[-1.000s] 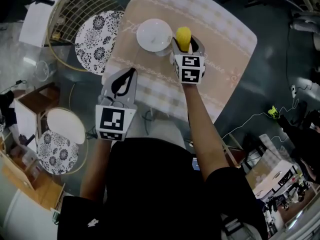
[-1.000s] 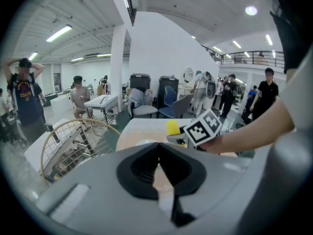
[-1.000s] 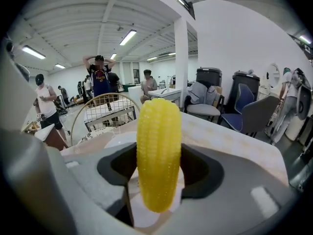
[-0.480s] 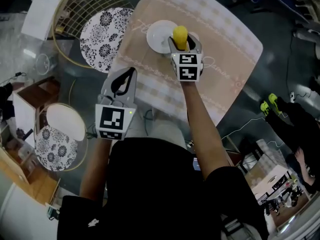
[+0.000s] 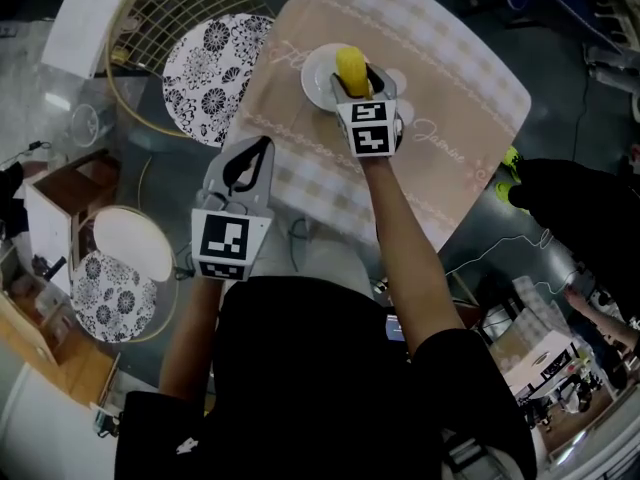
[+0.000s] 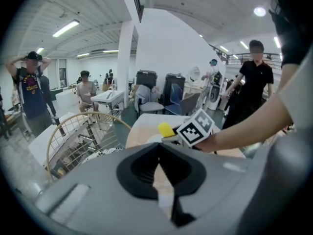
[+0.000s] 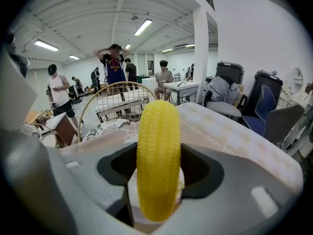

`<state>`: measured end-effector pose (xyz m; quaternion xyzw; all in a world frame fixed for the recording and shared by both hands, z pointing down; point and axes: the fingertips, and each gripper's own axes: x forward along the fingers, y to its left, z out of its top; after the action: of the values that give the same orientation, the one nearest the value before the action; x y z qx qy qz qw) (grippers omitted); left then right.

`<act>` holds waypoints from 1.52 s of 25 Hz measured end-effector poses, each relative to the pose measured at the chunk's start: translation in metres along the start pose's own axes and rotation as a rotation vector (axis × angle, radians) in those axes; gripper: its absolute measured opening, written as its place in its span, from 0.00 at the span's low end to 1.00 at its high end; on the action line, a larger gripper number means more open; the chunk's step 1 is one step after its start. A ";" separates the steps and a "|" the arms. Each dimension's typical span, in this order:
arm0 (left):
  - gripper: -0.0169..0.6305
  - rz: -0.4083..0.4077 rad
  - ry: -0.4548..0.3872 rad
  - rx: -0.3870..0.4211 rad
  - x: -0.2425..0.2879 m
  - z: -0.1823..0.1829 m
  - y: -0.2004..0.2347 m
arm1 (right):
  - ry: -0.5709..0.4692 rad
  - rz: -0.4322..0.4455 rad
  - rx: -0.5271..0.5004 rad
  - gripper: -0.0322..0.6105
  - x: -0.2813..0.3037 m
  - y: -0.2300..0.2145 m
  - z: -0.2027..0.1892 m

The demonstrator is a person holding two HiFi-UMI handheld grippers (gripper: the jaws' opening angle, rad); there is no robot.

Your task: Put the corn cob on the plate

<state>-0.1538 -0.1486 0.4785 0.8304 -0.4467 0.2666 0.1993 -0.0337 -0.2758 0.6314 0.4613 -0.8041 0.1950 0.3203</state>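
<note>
Your right gripper (image 5: 360, 80) is clamped on the corn cob (image 7: 158, 160). The cob's long axis runs along the jaws, tip pointing away from you, over the white plate (image 5: 316, 76). Left gripper (image 5: 243, 171): jaws together, empty. Checked beige table (image 5: 450, 78); workshop room, people standing.
</note>
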 end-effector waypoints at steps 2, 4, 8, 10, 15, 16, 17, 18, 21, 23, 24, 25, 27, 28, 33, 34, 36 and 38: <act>0.03 0.001 0.003 -0.002 0.001 0.000 0.003 | 0.015 0.009 -0.011 0.45 0.006 0.002 -0.002; 0.03 0.003 0.007 -0.004 0.002 -0.002 0.007 | 0.033 0.019 -0.022 0.45 0.012 0.005 -0.004; 0.03 0.011 0.018 -0.009 0.002 -0.005 0.014 | 0.067 0.036 -0.039 0.45 0.025 0.010 -0.010; 0.03 0.015 0.020 -0.013 0.003 -0.005 0.016 | 0.076 0.037 -0.060 0.45 0.031 0.010 -0.012; 0.03 0.020 0.019 -0.013 0.003 -0.004 0.018 | 0.128 0.048 -0.067 0.45 0.041 0.011 -0.020; 0.03 0.022 0.019 -0.013 0.002 -0.003 0.018 | 0.136 0.050 -0.064 0.45 0.043 0.012 -0.021; 0.03 0.024 0.019 -0.014 0.002 -0.003 0.019 | 0.138 0.050 -0.064 0.45 0.044 0.012 -0.021; 0.03 0.025 0.018 -0.014 0.001 -0.003 0.019 | 0.136 0.049 -0.063 0.45 0.045 0.012 -0.021; 0.03 0.028 0.019 -0.013 -0.001 -0.002 0.020 | 0.133 0.046 -0.041 0.45 0.048 0.011 -0.019; 0.03 0.029 0.021 -0.011 -0.001 -0.002 0.020 | 0.141 0.047 -0.031 0.45 0.048 0.011 -0.020; 0.03 0.029 0.020 -0.010 -0.002 -0.002 0.020 | 0.142 0.049 -0.034 0.45 0.048 0.011 -0.020; 0.03 0.028 0.018 -0.009 -0.002 -0.001 0.019 | 0.140 0.053 -0.032 0.45 0.048 0.011 -0.021; 0.03 0.026 0.011 -0.005 -0.003 0.003 0.018 | 0.135 0.064 0.001 0.46 0.045 0.012 -0.020; 0.03 0.025 0.007 -0.003 -0.003 0.005 0.017 | 0.131 0.068 0.018 0.47 0.042 0.012 -0.019; 0.03 0.020 -0.006 0.006 -0.005 0.009 0.010 | 0.080 0.072 0.027 0.47 0.020 0.011 -0.011; 0.03 0.019 -0.010 0.010 -0.006 0.011 0.008 | 0.065 0.072 0.028 0.47 0.014 0.010 -0.009; 0.03 0.015 -0.019 0.019 -0.008 0.015 0.004 | 0.036 0.079 0.035 0.47 -0.001 0.009 -0.003; 0.03 0.012 -0.029 0.025 -0.009 0.020 0.000 | 0.005 0.086 0.036 0.46 -0.019 0.009 0.006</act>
<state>-0.1524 -0.1541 0.4578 0.8338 -0.4515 0.2613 0.1809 -0.0370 -0.2633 0.6138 0.4315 -0.8187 0.2244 0.3053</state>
